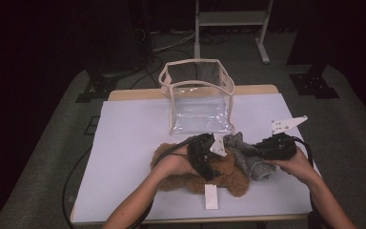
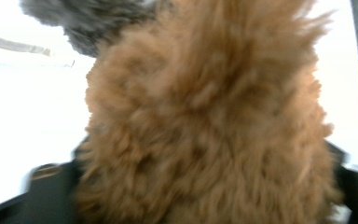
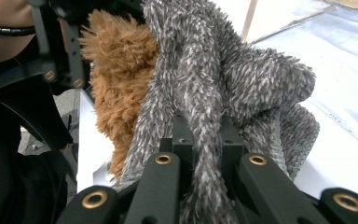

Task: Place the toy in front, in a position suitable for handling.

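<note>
- Centrally in the high view, the brown plush toy (image 1: 233,177) lay on the white table (image 1: 124,157), below the clear bag (image 1: 198,98).
- Left gripper (image 1: 206,155) clasped the brown plush toy.
- Right gripper (image 3: 207,154) pinched the grey plush cloth (image 3: 223,79).

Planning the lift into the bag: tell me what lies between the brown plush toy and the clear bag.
In the high view, bare white table separates the brown plush toy from the clear bag; the grey plush piece reaches nearly to it.
</note>
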